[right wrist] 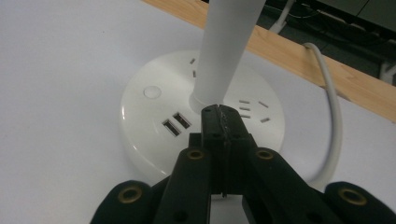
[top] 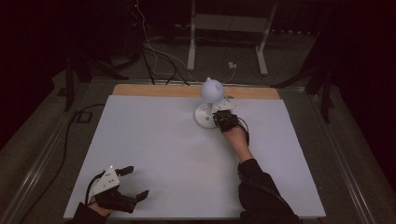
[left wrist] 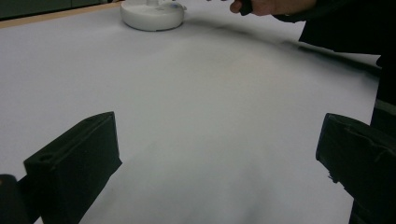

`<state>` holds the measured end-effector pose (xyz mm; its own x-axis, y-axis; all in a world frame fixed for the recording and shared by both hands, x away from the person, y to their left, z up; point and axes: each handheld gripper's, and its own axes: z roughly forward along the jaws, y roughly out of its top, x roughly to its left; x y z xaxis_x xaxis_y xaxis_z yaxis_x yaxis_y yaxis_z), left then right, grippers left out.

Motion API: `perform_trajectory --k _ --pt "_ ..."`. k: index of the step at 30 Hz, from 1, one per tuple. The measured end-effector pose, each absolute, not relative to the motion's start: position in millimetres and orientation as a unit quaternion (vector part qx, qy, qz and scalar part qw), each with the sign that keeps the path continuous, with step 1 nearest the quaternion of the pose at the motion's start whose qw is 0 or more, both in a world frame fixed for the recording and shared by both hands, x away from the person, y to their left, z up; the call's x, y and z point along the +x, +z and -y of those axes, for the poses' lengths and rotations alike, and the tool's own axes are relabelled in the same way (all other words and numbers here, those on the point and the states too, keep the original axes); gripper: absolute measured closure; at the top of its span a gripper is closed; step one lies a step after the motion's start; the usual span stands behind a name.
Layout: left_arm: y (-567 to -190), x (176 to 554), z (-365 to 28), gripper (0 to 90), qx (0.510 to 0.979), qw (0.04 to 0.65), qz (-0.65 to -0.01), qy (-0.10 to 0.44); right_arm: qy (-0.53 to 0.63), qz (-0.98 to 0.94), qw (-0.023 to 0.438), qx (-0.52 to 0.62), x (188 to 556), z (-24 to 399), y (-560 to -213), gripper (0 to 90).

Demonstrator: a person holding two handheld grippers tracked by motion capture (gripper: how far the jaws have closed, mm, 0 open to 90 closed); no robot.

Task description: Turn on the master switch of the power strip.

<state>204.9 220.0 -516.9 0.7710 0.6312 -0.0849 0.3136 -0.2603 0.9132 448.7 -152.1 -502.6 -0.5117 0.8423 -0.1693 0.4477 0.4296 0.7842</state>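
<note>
A white desk lamp (top: 211,89) with a rounded head stands on a round base (top: 204,119) at the far middle of the white table (top: 154,140). My right gripper (top: 219,116) is over the base's right side. In the right gripper view its jaws are pressed together with nothing between them, and the right gripper (right wrist: 219,112) tips sit at the foot of the lamp stem (right wrist: 226,46). The base (right wrist: 154,121) carries a round button (right wrist: 152,91), two USB ports (right wrist: 176,123) and socket slots. My left gripper (top: 135,183) rests open at the near left corner, holding nothing.
A white cable (right wrist: 334,121) runs from the lamp base over the wooden strip (right wrist: 299,56) at the table's far edge. Beyond the table stand a desk frame (top: 224,28) and loose cables on the floor. The left gripper (left wrist: 219,158) faces bare tabletop, with the lamp base (left wrist: 152,16) far off.
</note>
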Motion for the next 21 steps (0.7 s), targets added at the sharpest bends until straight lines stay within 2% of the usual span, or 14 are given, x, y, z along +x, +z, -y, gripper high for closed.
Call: perform_trajectory --k 8,9,12,15,17,18,19,21 --pt "-516.6 205.0 -220.0 0.1 0.78 0.527 -0.301 0.151 0.351 -0.794 0.276 0.413 440.7 156.7 -502.5 87.7" --pt "-516.7 205.1 -219.9 0.1 0.78 0.527 -0.3 0.151 0.352 -0.793 0.274 0.414 438.5 156.3 -502.7 83.2" --pt "-516.7 205.1 -219.5 0.1 0.781 0.527 -0.3 0.151 0.351 -0.793 0.273 0.416 435.9 156.5 -503.7 79.8" --pt "-516.3 205.0 -219.5 0.1 0.781 0.527 -0.299 0.151 0.359 -0.79 0.266 0.42 431.9 158.9 -502.5 70.3" --pt "-516.4 205.1 -219.6 0.1 0.781 0.528 -0.299 0.151 0.363 -0.791 0.255 0.422 431.2 160.2 -499.8 61.0" --pt "-516.3 205.2 -219.7 0.1 0.781 0.528 -0.299 0.151 0.363 -0.791 0.255 0.422 431.2 160.2 -499.8 61.0" --pt "-516.4 205.2 -219.7 0.1 0.781 0.528 -0.299 0.151 0.363 -0.792 0.254 0.421 430.0 160.7 -497.3 53.9" --pt "-516.2 205.1 -219.6 0.1 0.781 0.528 -0.299 0.151 0.366 -0.79 0.249 0.424 429.6 161.3 -495.9 50.7"
